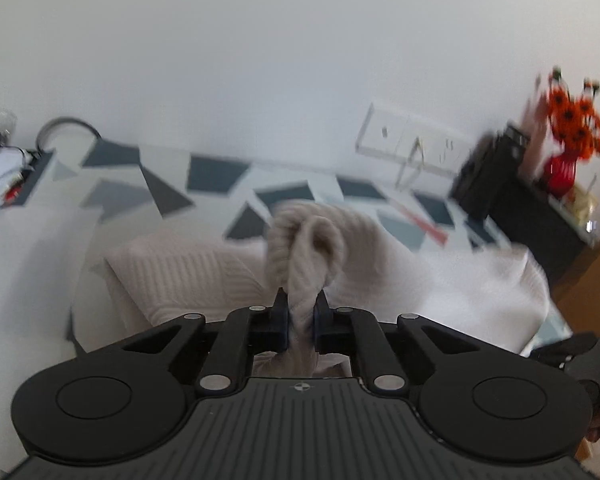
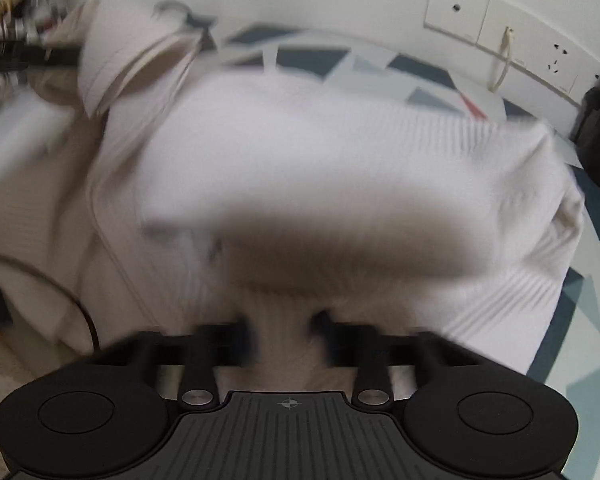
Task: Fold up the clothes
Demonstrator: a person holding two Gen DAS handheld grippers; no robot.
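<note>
A cream ribbed knit sweater (image 1: 188, 276) lies spread over a table with a geometric-patterned cloth (image 1: 216, 174). My left gripper (image 1: 302, 312) is shut on a bunched fold of the sweater, which rises in a twisted loop just above the fingers. In the right wrist view the same sweater (image 2: 340, 152) fills the middle, blurred by motion. My right gripper (image 2: 286, 332) is shut on a lifted edge of the sweater, with a dark shadowed fold hanging right over its fingers. The left gripper (image 2: 24, 56) shows at the far left holding a raised part of the cloth.
A white wall with a row of switch and socket plates (image 1: 412, 144) stands behind the table. An orange and red toy (image 1: 572, 128) sits on a dark cabinet (image 1: 540, 224) at the right. A cluttered box (image 1: 4, 176) lies at the left.
</note>
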